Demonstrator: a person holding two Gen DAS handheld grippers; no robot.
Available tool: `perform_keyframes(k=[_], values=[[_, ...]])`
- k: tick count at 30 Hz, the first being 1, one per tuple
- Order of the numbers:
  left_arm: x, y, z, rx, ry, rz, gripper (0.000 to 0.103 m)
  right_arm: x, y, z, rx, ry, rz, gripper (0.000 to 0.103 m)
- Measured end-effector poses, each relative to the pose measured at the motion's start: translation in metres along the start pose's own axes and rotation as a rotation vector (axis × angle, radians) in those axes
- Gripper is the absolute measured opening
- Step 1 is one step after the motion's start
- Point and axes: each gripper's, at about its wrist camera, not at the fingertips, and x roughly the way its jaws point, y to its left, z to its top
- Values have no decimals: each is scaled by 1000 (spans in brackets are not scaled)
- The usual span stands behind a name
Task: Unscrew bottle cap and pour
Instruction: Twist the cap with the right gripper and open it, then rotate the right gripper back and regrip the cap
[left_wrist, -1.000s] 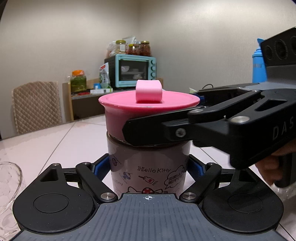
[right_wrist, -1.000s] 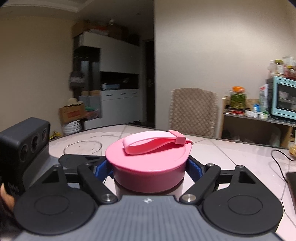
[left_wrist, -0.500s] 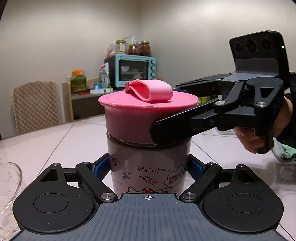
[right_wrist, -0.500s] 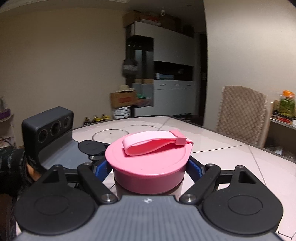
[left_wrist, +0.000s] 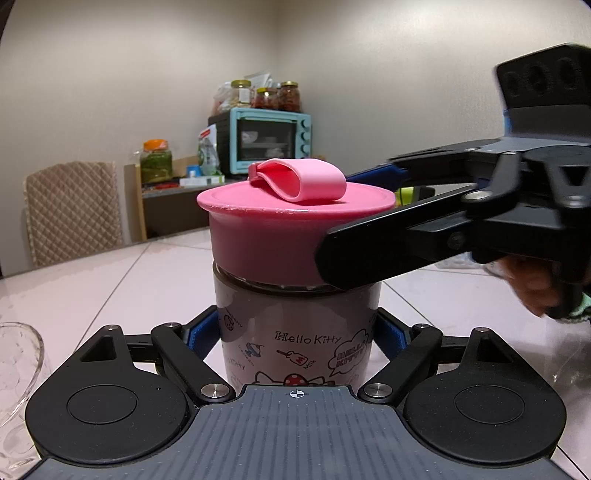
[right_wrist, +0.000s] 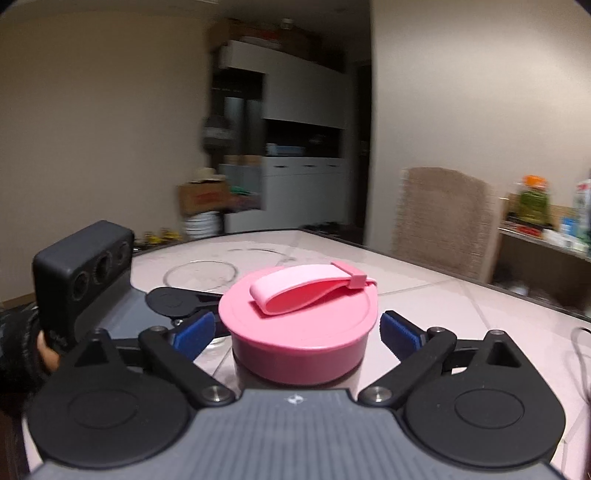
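Note:
A Hello Kitty bottle (left_wrist: 295, 332) with a wide pink cap (left_wrist: 280, 225) and a pink loop strap (left_wrist: 299, 179) stands upright on the table. My left gripper (left_wrist: 295, 328) is shut on the bottle's body, its blue pads pressed against both sides. My right gripper (right_wrist: 297, 328) is around the pink cap (right_wrist: 299, 332) with its jaws now open; its blue pads (right_wrist: 400, 334) stand a little apart from the cap. In the left wrist view the right gripper (left_wrist: 424, 240) comes in from the right at cap height.
A clear glass bowl (left_wrist: 14, 380) sits at the left on the white tiled table (left_wrist: 110, 280); it also shows beyond the cap (right_wrist: 201, 273). A chair (left_wrist: 72, 210) and a shelf with a blue toaster oven (left_wrist: 262, 142) stand behind.
My right gripper turned the cap, swung back to the right and opened; its pads have come off the cap. The strap's direction has rotated. My left gripper and the bottle have not moved.

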Motion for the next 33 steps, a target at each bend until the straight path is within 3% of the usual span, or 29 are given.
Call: perform_keyframes(k=[4,12,33], values=[[0,0,0,0,0,0,89,-5,16,-6,73,-20,-117,98],[0,0,0,0,0,0,89,0,33,-18,101,-60,-234,98],[-1,1,0,-1,0,-1,89,26,35,-27,155,-92,-346,93]])
